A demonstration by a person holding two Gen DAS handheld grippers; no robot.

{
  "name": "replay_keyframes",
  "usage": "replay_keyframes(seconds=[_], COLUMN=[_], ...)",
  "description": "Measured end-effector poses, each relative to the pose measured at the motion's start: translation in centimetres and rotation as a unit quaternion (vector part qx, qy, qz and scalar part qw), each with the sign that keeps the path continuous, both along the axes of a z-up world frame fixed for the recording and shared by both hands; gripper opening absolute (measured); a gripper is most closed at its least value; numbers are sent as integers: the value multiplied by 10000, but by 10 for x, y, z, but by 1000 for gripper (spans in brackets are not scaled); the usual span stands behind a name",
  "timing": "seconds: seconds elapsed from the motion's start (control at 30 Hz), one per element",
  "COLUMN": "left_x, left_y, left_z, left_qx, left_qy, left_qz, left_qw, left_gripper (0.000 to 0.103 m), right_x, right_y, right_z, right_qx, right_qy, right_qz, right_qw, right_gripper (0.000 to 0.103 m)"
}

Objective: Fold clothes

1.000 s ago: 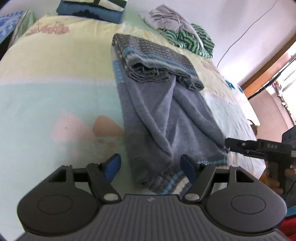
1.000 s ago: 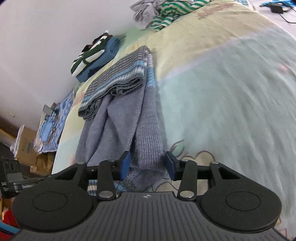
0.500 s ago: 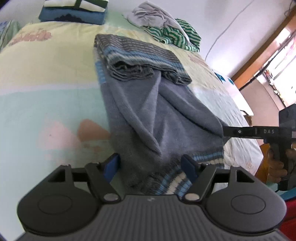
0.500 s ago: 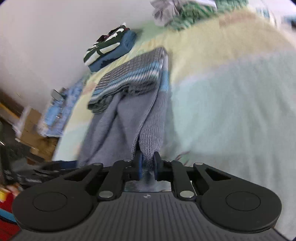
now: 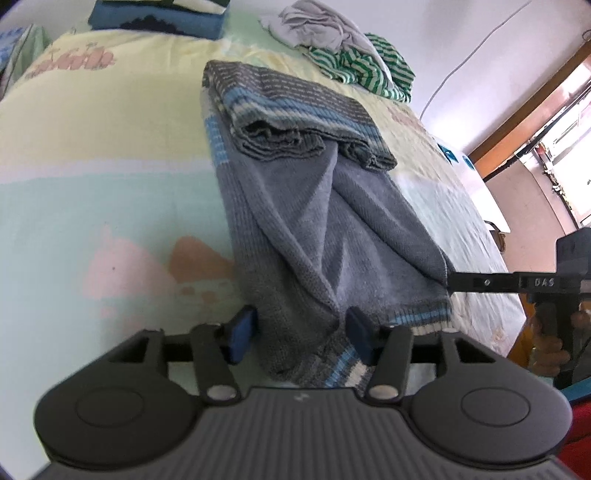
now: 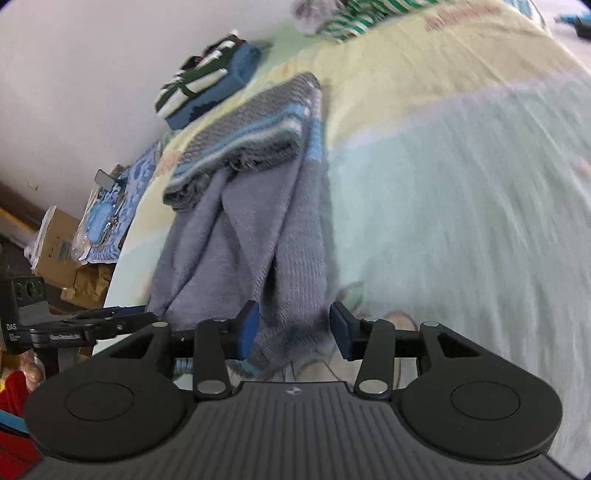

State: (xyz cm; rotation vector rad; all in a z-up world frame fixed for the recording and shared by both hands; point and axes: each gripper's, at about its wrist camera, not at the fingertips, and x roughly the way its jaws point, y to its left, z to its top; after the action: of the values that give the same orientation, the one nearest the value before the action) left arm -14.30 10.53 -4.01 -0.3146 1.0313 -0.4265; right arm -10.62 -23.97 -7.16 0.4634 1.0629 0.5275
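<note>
A grey knit sweater (image 5: pixel 332 229) with blue and white stripes lies lengthwise on the bed, its far part folded back over itself. In the left wrist view my left gripper (image 5: pixel 301 332) straddles the near hem at its left corner. Its jaws are closing, and the pads do not squeeze the knit. In the right wrist view my right gripper (image 6: pixel 293 326) has the hem's other corner (image 6: pixel 288 295) between its blue pads. Its jaws are opening and stand clear of the cloth. Each gripper shows in the other's view, the right gripper (image 5: pixel 452 283) and the left gripper (image 6: pixel 147 317) both at the hem's edge.
The sheet (image 5: pixel 92 192) is pastel green and yellow. A folded stack of clothes (image 5: pixel 159 18) sits at the bed's far end, with a loose pile of grey and green-striped clothes (image 5: pixel 343 55) beside it. Cardboard boxes (image 6: pixel 62 251) stand beside the bed. A hand (image 5: pixel 550 354) grips the right tool's handle.
The right gripper pinched shut on the sweater's hem half a second ago and has since opened. The left jaws have narrowed around the hem's other corner.
</note>
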Motion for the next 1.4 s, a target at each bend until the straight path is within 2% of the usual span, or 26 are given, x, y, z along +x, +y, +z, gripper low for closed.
replay_keyframes(seconds=[0.13, 0.2, 0.3, 0.37, 0.4, 0.47, 0.53, 0.6, 0.67, 0.8, 0.87, 1.27, 1.4], left_x=[-3, -11, -22, -23, -23, -18, -11, -4, -3, -5, -5, -7, -7], left_y=[-13, -25, -39, -43, -43, -41, -36, -31, -34, -47, -46, -50, -52], left_z=[0, 0, -1, -2, -1, 1, 3, 5, 5, 6, 6, 7, 7], left_qx=[186, 438, 885, 1047, 1080, 1132, 1118, 1024, 1076, 1427, 1421, 1500, 1507], left_qy=[-143, -374, -700, -784, -786, -707, -520, -312, -232, -288, -254, -210, -211], left_qz=[-159, -246, -480, -550, -557, -510, -318, -75, 73, 127, 175, 344, 382], left_qw=[9996, 9980, 9925, 9899, 9895, 9897, 9919, 9942, 9939, 9893, 9894, 9879, 9876], left_gripper=[74, 75, 72, 70, 68, 58, 40, 36, 35, 35, 33, 28, 23], right_x=[-2, -3, -2, -1, -1, -1, -1, -1, -4, -9, -11, -15, -16], right_y=[5, 9, 13, 14, 14, 15, 15, 18, 24, 38, 41, 42, 42], right_z=[-7, -7, -6, -7, -7, -8, -8, -6, -2, 3, 3, 1, 1], right_qx=[402, 450, 366, 264, 211, 149, 113, -25, -305, -752, -859, -800, -804], right_qy=[107, 57, 79, 103, 97, 65, 66, 1, -172, -424, -495, -527, -543], right_qz=[-30, 45, 171, 265, 304, 334, 333, 385, 532, 630, 623, 402, 351], right_qw=[9991, 9990, 9992, 9992, 9993, 9993, 9994, 9993, 9980, 9943, 9931, 9946, 9947], right_gripper=[46, 46, 41, 26, 24, 20, 18, 15, 15, 15, 16, 16, 15])
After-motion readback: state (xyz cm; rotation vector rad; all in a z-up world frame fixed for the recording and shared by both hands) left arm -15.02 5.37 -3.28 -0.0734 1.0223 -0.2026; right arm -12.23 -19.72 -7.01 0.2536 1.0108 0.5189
